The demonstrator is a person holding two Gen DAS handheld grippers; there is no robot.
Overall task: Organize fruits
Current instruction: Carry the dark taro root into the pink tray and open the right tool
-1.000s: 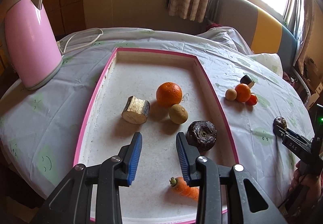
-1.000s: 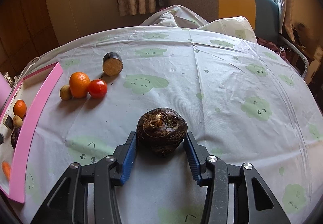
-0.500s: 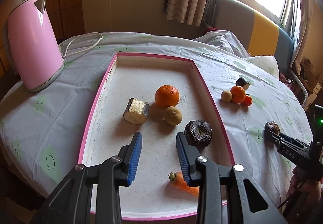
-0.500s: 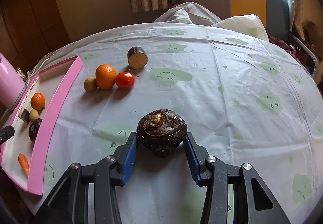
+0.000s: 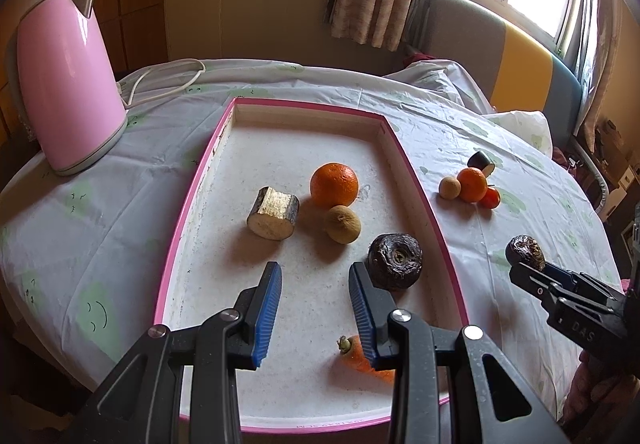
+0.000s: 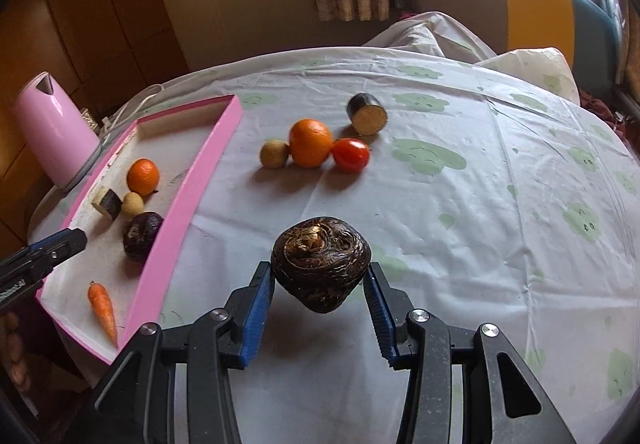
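Carrot (image 5: 362,358) partly hidden behind left gripper (image 5: 314,310).

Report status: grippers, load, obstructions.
Right gripper clamped on dark root, above cloth. Left gripper open, empty, over pink tray. Nothing blocking.

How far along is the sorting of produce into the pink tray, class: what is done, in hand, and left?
Done: the pink tray already holds an orange, a small tan fruit, a cut root piece, a dark taro and a carrot.
In hand: the right gripper grips a second taro; the left gripper is empty.
Left: another orange, a tomato, a tan fruit and an eggplant piece on the tablecloth.
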